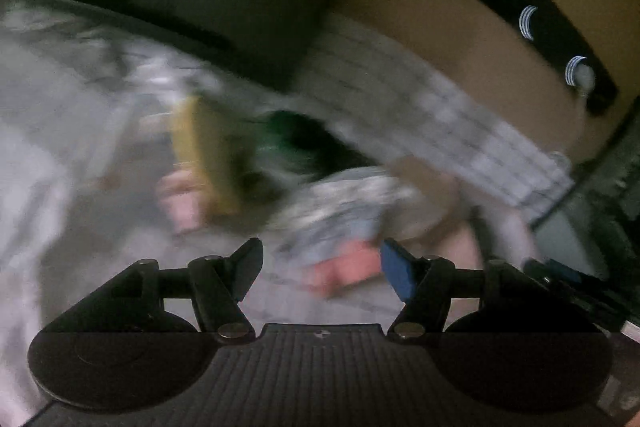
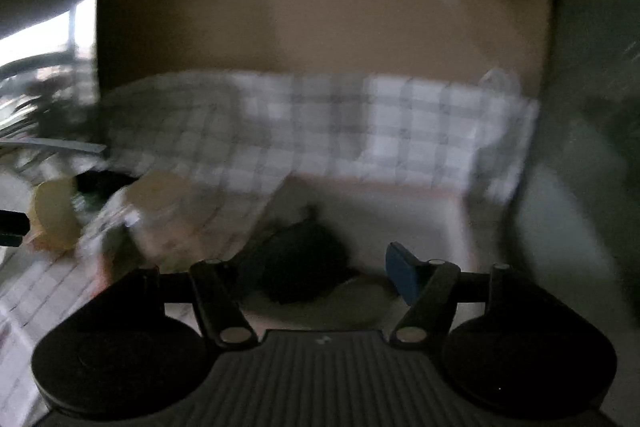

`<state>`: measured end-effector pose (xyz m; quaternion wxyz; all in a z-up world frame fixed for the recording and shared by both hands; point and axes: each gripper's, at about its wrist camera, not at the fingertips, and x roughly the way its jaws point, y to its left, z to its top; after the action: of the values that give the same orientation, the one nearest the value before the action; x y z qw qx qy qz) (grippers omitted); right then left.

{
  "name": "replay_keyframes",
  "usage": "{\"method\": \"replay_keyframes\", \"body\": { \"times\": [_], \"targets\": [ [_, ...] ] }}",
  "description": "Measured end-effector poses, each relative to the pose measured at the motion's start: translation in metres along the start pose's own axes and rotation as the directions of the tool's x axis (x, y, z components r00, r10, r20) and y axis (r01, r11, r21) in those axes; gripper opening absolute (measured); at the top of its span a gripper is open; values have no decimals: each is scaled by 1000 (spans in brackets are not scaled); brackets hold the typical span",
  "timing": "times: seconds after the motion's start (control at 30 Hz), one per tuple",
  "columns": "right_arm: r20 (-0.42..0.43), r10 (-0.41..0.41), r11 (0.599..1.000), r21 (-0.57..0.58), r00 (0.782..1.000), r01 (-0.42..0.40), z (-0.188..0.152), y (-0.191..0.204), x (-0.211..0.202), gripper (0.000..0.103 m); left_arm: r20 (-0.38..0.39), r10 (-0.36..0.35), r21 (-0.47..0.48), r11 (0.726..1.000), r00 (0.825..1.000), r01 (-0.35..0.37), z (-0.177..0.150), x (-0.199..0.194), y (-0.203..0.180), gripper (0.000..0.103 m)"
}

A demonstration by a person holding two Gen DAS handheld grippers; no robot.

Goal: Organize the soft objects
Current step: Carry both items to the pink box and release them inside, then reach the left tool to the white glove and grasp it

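Barely begun, I judge: both the left gripper (image 1: 320,271) and right gripper (image 2: 316,275) gape empty; blurred soft objects (image 1: 336,211) lie heaped at twelve o'clock, dark cloth (image 2: 300,259) unsorted

Both views are blurred; no text, label or number is legible.

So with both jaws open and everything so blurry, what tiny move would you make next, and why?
Probably hold steady for a moment, then ease the left gripper forward toward the pink soft item just ahead of its open, empty jaws. Both views are smeared by motion, so aiming now seems risky. The right gripper is also open, facing a dark bundle below the plaid cushion.
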<state>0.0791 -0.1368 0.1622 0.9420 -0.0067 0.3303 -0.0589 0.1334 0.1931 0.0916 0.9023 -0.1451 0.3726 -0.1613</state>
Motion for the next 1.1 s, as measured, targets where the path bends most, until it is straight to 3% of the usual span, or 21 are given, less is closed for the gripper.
{"method": "replay_keyframes", "body": {
  "times": [0.13, 0.27, 0.43, 0.63, 0.87, 1.1],
  "targets": [
    [-58, 87, 996, -29, 994, -89, -22, 36, -2, 68, 61, 131, 51, 990, 990, -134, -7, -22, 20, 70],
    [-99, 154, 984, -73, 983, -162, -36, 70, -5, 68, 124, 167, 22, 985, 978, -171, 1, -40, 34, 70],
    [-102, 180, 976, -103, 978, -190, -37, 98, -8, 68, 173, 196, 34, 978, 965, -205, 11, -56, 47, 70],
    [-94, 155, 977, -131, 983, -167, -33, 114, -13, 70, 153, 182, 36, 981, 971, -190, 12, -54, 63, 70],
    [-68, 132, 973, -179, 989, -143, -32, 122, -24, 75, 96, 118, 11, 993, 988, -120, 14, -30, 77, 70],
    [-99, 149, 956, -239, 984, -169, -32, 136, -25, 75, 116, 127, 0, 992, 985, -128, 32, -10, 83, 70]
  ]
}}
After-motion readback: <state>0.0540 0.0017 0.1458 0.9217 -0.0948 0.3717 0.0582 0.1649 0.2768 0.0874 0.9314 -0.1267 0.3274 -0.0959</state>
